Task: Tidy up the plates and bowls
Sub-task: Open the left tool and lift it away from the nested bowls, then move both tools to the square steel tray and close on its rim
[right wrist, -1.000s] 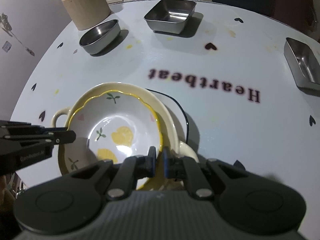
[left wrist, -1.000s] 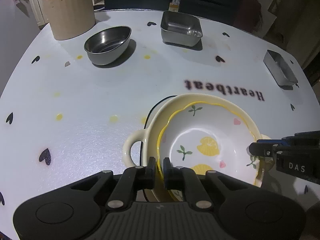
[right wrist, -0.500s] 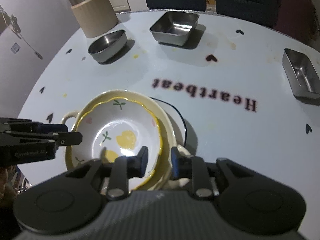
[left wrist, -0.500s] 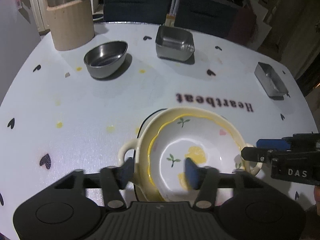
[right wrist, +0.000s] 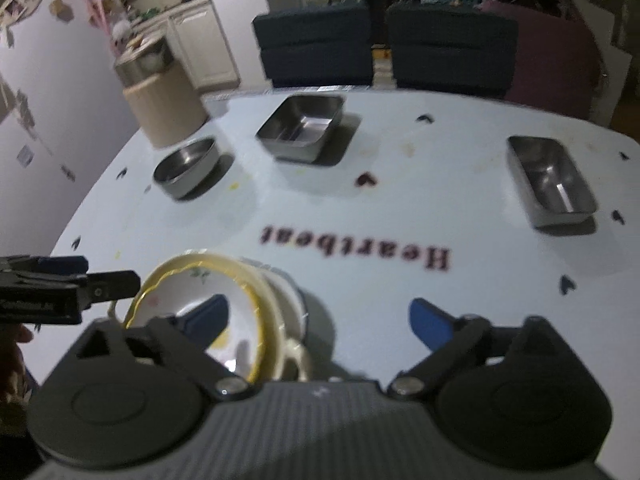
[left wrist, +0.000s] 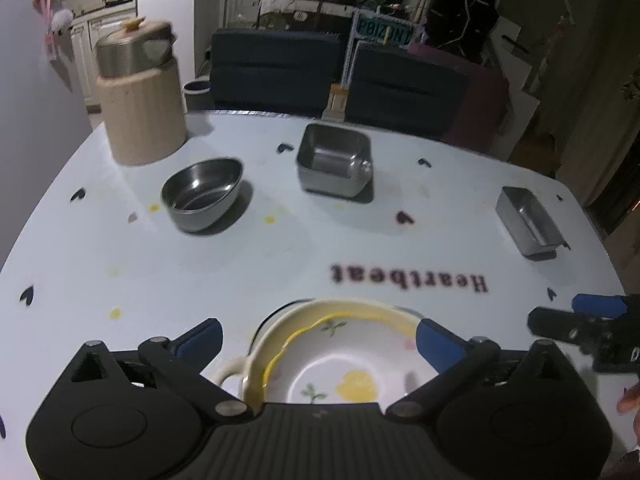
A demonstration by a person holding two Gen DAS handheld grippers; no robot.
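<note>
1. On the white table [left wrist: 160, 264], near its front edge, sits a stack of dishes: a flowered bowl [left wrist: 340, 376] with a wavy yellow rim nests inside a cream dish [left wrist: 256, 360] with loop handles, and a dark-rimmed plate [right wrist: 298, 300] peeks out beneath them.
2. The left gripper [left wrist: 318, 340] hangs just above the stack with its blue-tipped fingers [left wrist: 438, 344] spread wide to either side of the bowl, holding nothing.
3. The right gripper [right wrist: 320, 316] is likewise spread wide and empty; seen from its own camera, one finger shows in front of the bowl and the other over bare tabletop to the right of the stack.
4. Each tool shows in the other's view (the right one at the right edge of the left camera, the left one at the left edge of the right camera), so they flank the stack from opposite sides.
5. Farther back stand three steel pieces, well apart from one another: a round steel bowl [left wrist: 202, 194] on the left, a square steel tin [left wrist: 334, 166] in the middle and a long steel tray [left wrist: 530, 220] on the right.
6. A beige canister [left wrist: 140, 116] with a metal lid stands at the far left corner, just behind the round steel bowl.
7. The word "Heartbeat" [left wrist: 408, 280] is printed on the tabletop between the stack and the steel pieces, reading upside down from both cameras.
</note>
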